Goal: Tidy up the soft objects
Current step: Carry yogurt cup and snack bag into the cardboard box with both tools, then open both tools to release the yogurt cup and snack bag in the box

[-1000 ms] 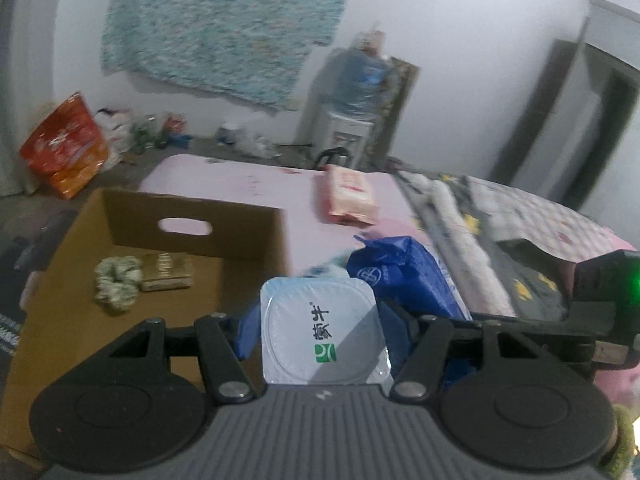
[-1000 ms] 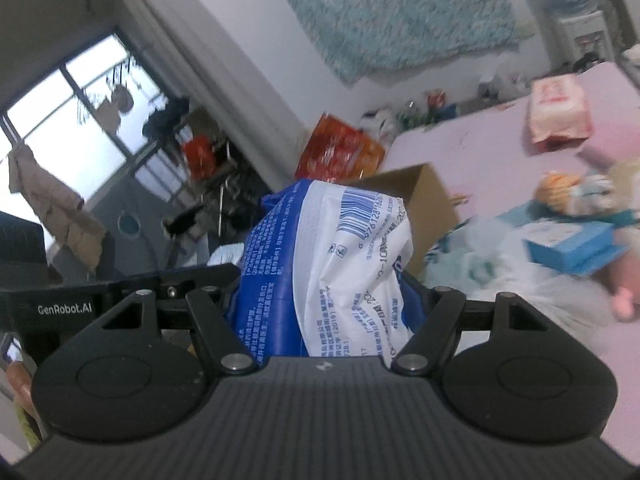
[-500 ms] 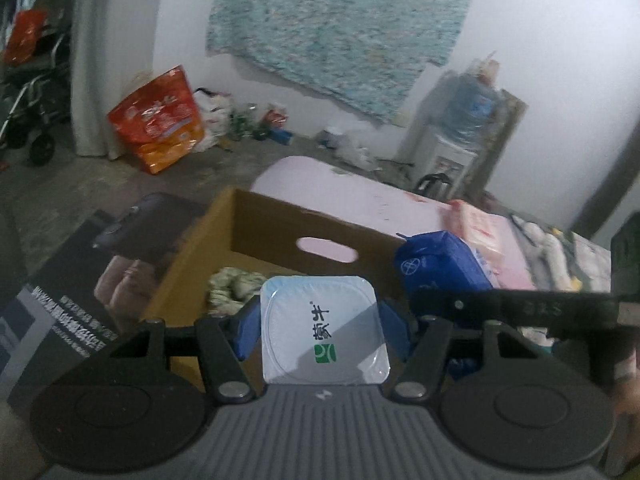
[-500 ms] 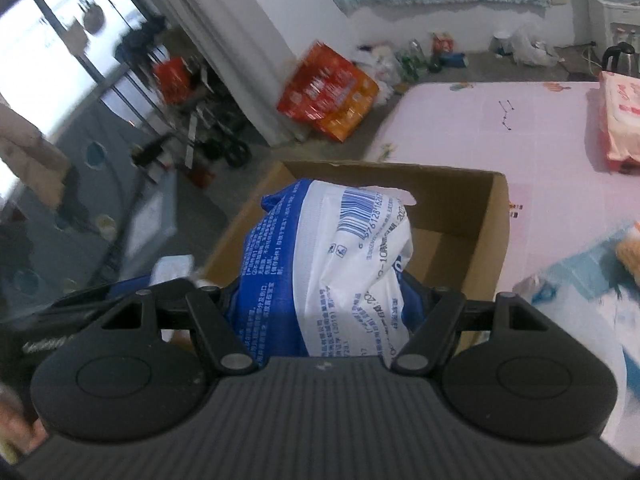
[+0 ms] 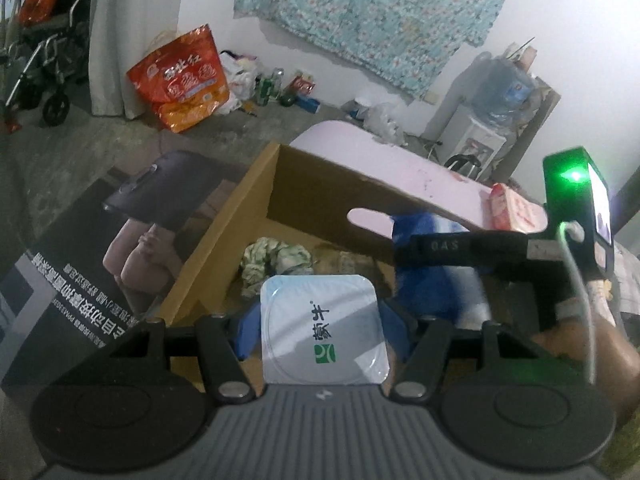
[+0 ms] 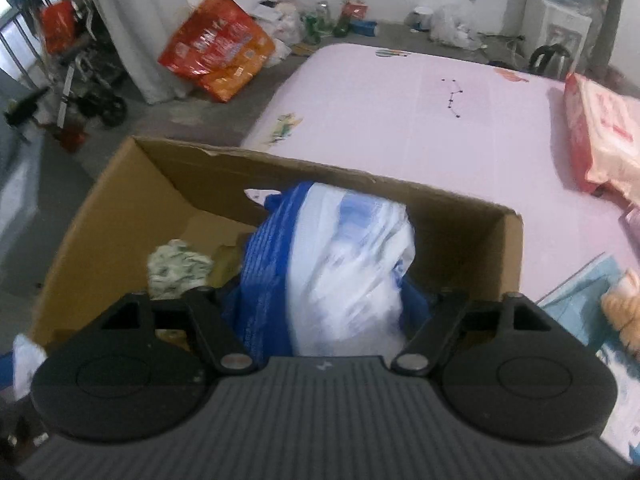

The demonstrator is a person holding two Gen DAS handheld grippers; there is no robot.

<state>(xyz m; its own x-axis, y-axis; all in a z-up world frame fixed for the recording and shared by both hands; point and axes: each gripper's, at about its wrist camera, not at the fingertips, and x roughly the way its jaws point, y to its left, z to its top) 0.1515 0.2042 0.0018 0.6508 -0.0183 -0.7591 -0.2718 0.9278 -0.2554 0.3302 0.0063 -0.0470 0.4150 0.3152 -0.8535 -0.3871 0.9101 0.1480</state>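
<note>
An open cardboard box [image 6: 460, 232] sits at the edge of the pink bed. Inside lie a green-white scrunchie [image 6: 176, 268] and a small gold packet [image 6: 228, 264]. My right gripper [image 6: 328, 304] hangs over the box with its jaws opening. The blue-and-white plastic bag [image 6: 344, 272] between them is blurred and slipping down into the box, free of the pads. My left gripper [image 5: 322, 320] is shut on a white sealed yogurt cup [image 5: 320, 332] above the box's near side [image 5: 208, 264]. The left wrist view also shows the bag [image 5: 436, 280] beneath the right gripper's black frame [image 5: 460, 246].
A pink wipes pack [image 6: 604, 140] lies on the pink sheet [image 6: 400, 112] at the right, with an orange plush toy [image 6: 624, 308] nearer me. Orange bags [image 6: 220, 48] and bottles stand on the floor by the wall. A printed carton [image 5: 100, 264] lies left of the box.
Both grippers swung from the bed over to the box and dipped toward it. The right jaws widened and the bag began dropping. The left still holds the cup.
</note>
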